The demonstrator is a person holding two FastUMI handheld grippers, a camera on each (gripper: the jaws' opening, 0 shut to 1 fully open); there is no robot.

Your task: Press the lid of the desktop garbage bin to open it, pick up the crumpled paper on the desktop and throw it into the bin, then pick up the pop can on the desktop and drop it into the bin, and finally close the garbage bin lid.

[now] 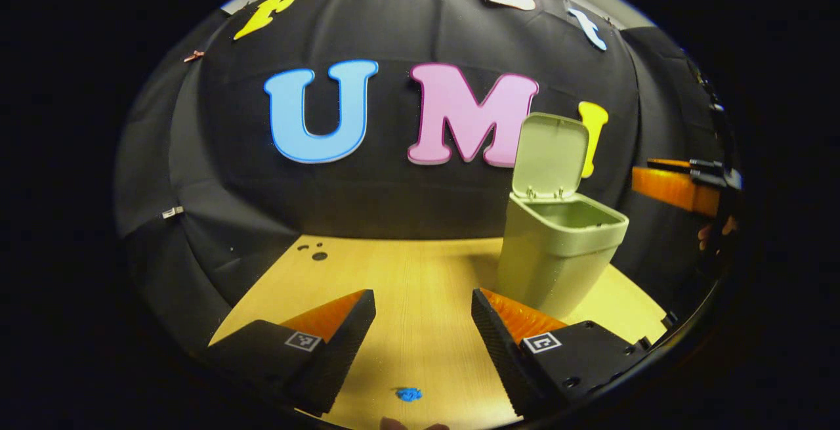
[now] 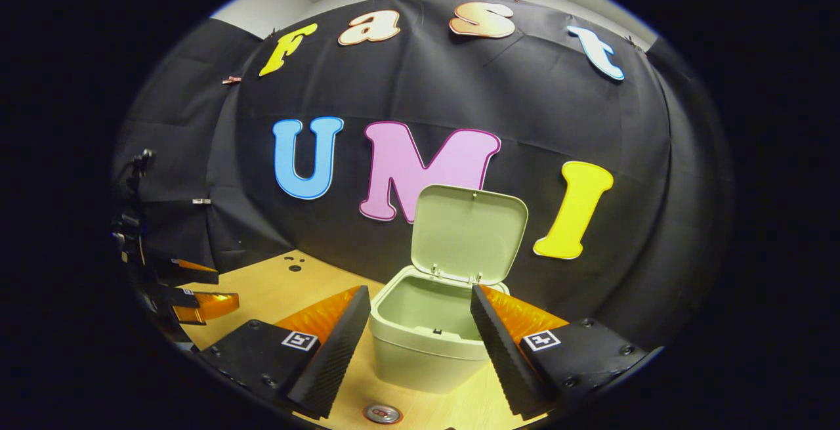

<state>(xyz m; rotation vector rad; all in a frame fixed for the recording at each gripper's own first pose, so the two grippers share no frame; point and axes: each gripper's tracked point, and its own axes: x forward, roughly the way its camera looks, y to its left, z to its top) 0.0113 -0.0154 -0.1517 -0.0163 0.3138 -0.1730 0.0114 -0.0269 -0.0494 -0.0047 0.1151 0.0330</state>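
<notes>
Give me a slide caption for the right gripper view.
Open right tongs frame the green bin, lid raised; pop can on the desktop just below.

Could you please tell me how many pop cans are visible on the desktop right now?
1: the pop can stands on the desktop, just in front of the open garbage bin, low in the right gripper view. Others may be hidden.

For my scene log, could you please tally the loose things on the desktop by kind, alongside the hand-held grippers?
Garbage bin, lid up: 1
Pop can: 1
Small blue scrap: 1
Hand-held grippers: 2, left and right, both open
Total: 5
</notes>
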